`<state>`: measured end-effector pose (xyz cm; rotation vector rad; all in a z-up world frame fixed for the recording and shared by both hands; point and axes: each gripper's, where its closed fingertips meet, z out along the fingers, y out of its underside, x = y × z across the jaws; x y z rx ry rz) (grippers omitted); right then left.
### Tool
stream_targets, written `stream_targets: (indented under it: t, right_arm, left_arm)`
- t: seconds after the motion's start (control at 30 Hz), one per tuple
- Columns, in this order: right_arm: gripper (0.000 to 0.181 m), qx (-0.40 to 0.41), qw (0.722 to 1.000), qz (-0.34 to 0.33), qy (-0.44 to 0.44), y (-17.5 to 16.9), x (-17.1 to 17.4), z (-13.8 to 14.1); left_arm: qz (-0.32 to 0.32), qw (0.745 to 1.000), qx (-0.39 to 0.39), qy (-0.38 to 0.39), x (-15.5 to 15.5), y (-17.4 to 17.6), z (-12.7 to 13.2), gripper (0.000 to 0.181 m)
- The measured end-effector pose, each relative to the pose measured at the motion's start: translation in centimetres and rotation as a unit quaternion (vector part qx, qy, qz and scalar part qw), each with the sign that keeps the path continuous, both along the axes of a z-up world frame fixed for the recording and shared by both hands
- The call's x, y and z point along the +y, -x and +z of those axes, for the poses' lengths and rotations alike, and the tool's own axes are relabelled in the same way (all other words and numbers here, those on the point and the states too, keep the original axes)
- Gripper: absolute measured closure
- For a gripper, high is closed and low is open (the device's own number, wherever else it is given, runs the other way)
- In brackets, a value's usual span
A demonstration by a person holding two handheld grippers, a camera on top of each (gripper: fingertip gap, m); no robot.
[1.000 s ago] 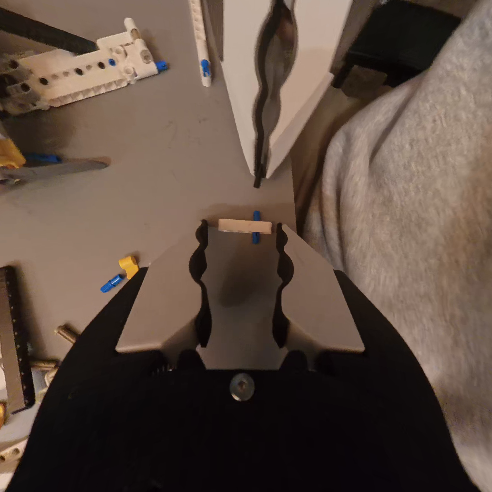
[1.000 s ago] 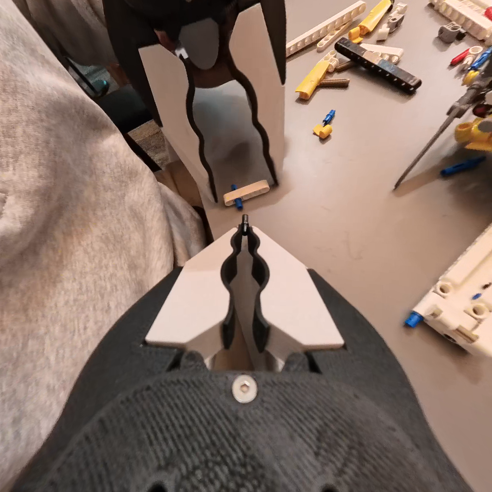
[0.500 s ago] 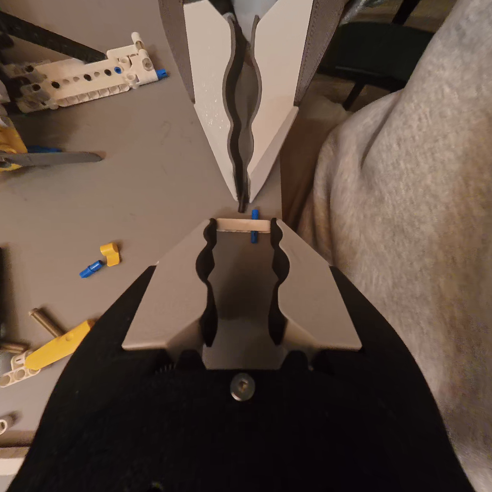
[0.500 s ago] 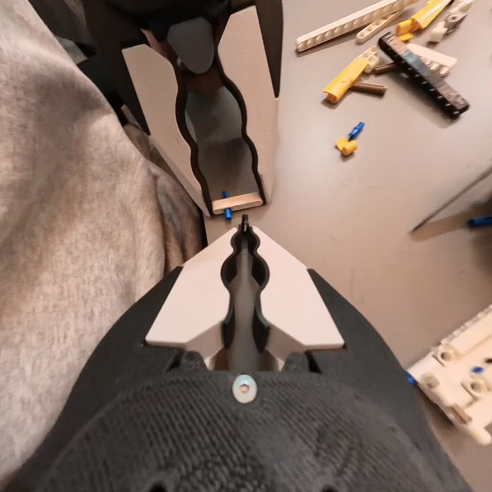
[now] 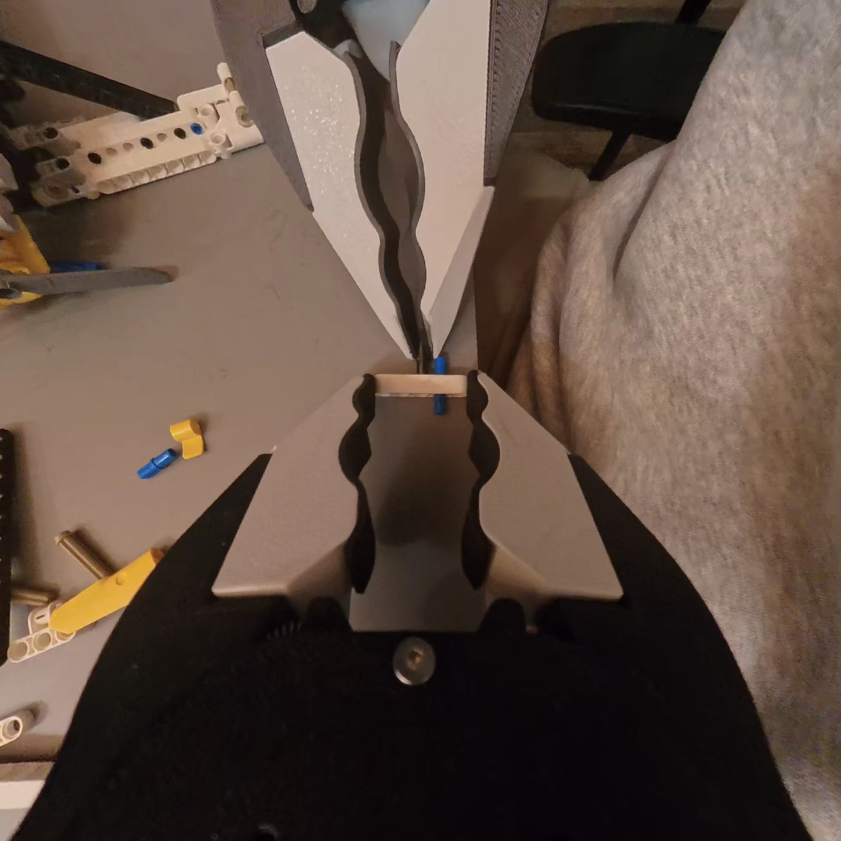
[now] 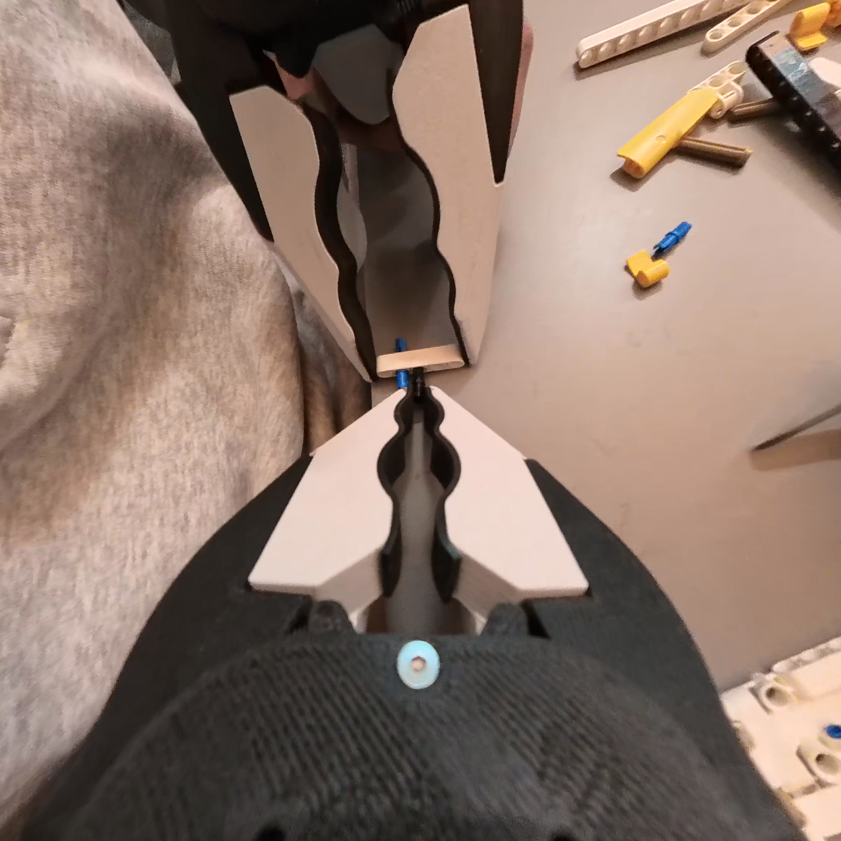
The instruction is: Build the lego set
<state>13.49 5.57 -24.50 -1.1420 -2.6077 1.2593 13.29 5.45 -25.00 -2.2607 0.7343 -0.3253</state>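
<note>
My left gripper (image 5: 421, 384) is shut on a short cream beam (image 5: 400, 384), gripping it end to end near the table's right edge. A blue pin (image 5: 439, 364) sticks through the beam near its right end. My right gripper (image 6: 417, 396) is shut on a small black pin (image 6: 417, 380). It points straight at the left gripper (image 6: 418, 362), and the black pin's tip touches the beam (image 6: 439, 359) just beside the blue pin (image 6: 400, 377). In the left wrist view the right gripper (image 5: 421, 352) comes in from above, tips at the beam.
A grey-sleeved person (image 5: 682, 409) fills the side past the table edge. A white holed assembly (image 5: 150, 145), a yellow connector (image 5: 186, 437) with a loose blue pin (image 5: 157, 463), a yellow panel (image 6: 664, 132) and a black beam (image 6: 801, 91) lie on the grey table.
My left gripper has closed onto the ends of the cream beam. My right gripper has moved in with the black pin until its tip meets the beam.
</note>
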Motion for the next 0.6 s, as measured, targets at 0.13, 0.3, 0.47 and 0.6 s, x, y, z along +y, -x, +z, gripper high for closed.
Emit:
stream_targets:
  t: [0.13, 0.3, 0.47, 0.6]
  right_arm:
    - [0.179, -0.043, 0.998, -0.032, 0.025, 0.16, -0.03, 0.05]
    - [0.179, -0.090, 0.994, -0.051, 0.040, 0.12, -0.08, 0.06]
    - [0.179, -0.104, 0.993, -0.047, 0.018, 0.09, -0.04, 0.04]
    - [0.171, -0.068, 0.997, -0.030, 0.001, -0.04, 0.06, 0.26]
  left_arm:
    - [0.003, 1.000, 0.011, -0.005, 0.04, 0.09, -0.07, 0.138]
    - [0.003, 1.000, 0.008, -0.003, 0.01, 0.09, -0.08, 0.139]
    - [0.003, 1.000, 0.008, -0.002, 0.00, 0.10, -0.08, 0.139]
    - [0.003, 1.000, 0.009, -0.003, 0.00, 0.11, -0.08, 0.138]
